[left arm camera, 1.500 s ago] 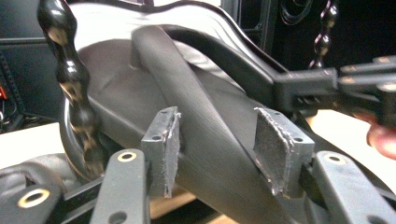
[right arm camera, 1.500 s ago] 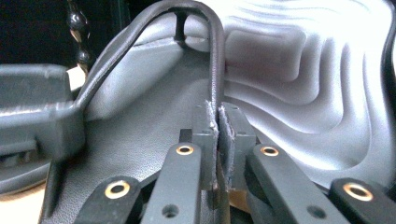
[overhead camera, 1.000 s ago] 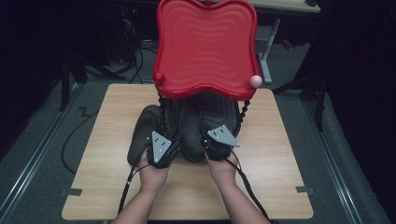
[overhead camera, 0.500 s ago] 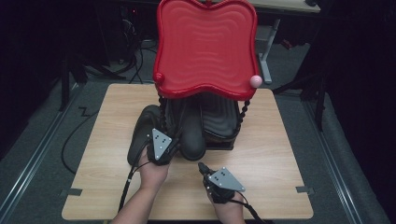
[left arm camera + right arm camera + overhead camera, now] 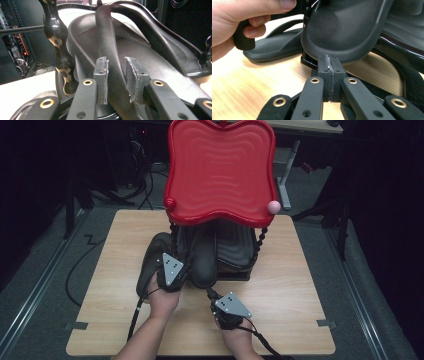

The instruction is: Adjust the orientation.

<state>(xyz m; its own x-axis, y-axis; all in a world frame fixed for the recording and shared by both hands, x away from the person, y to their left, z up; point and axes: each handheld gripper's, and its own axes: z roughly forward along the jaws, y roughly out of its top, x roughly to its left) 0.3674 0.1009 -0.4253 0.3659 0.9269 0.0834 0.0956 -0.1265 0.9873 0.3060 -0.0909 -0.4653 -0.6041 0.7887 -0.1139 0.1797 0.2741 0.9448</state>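
Observation:
A black sandal (image 5: 205, 262) lies on the lower black shelf (image 5: 239, 251) of a rack under a red tray (image 5: 220, 170), its end hanging past the shelf's front edge. My left gripper (image 5: 184, 270) is shut on this sandal's strap (image 5: 110, 47), which runs between the two pads. A second black sandal (image 5: 150, 262) lies flat on the table, left of the rack and under the left hand. My right gripper (image 5: 211, 295) is shut with nothing in it, on the table just in front of the overhanging sandal (image 5: 347, 30).
The wooden table (image 5: 300, 285) has bare room right of the rack and along its front edge. Black beaded posts (image 5: 58, 50) hold up the red tray, which carries a pink ball (image 5: 273, 206) at its right corner. Cables lie on the floor at the left.
My right gripper has drawn back from the sandal on the shelf toward the table's front edge. The left gripper has stayed at the strap.

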